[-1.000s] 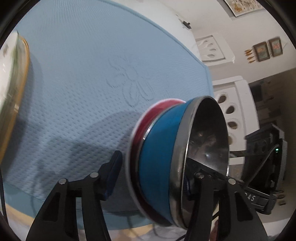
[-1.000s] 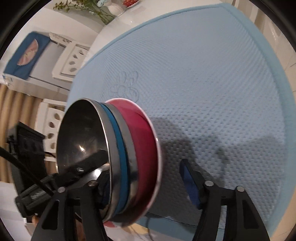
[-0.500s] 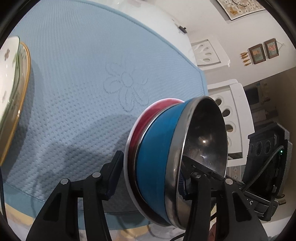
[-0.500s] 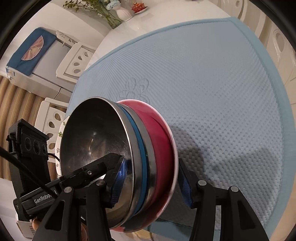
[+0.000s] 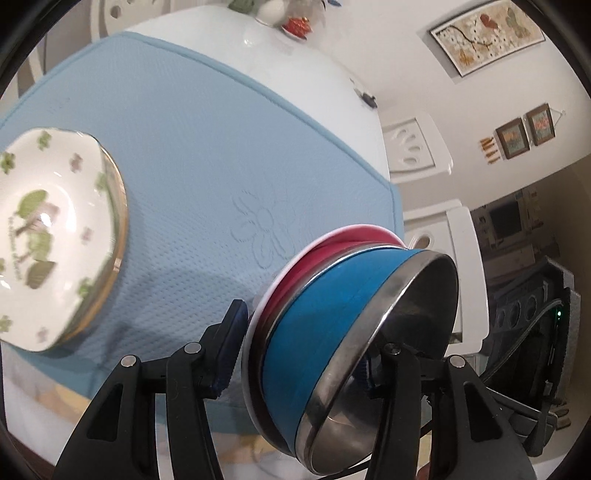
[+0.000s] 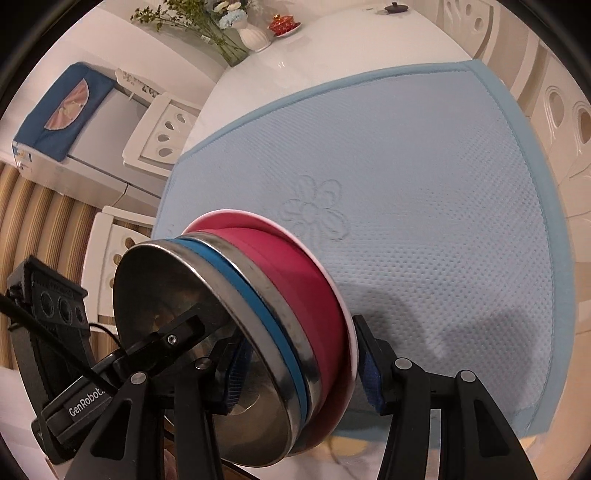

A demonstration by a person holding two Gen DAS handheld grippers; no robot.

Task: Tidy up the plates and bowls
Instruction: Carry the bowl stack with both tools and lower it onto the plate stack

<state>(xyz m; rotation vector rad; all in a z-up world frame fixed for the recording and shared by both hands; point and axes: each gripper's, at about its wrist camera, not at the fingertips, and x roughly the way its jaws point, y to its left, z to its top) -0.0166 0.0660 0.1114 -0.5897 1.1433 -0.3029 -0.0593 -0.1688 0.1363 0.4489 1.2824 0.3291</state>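
A nested stack hangs tilted above the blue mat (image 5: 207, 147): a steel-lined blue bowl (image 5: 314, 332) sits in a red bowl (image 5: 332, 243), which has a white rim (image 5: 266, 302) at its base. My left gripper (image 5: 299, 362) is shut on the stack, one pad under the white base and the other inside the steel bowl. My right gripper (image 6: 303, 373) clamps the same stack (image 6: 295, 273) from the opposite side in the same way. A white floral plate (image 5: 55, 240) with a gold rim lies on the mat to the left.
The mat (image 6: 424, 184) covers a white table (image 6: 332, 48). At the table's far end stand a vase of flowers (image 6: 251, 33) and a small red dish (image 6: 282, 26). White chairs (image 6: 159, 133) ring the table. The left gripper's body (image 6: 55, 332) is close on the right wrist view's left.
Both grippers' outer fingers closed in onto the stack's base. The stack rose off the mat with both hands. More of the floral plate and the table's far end came into view.
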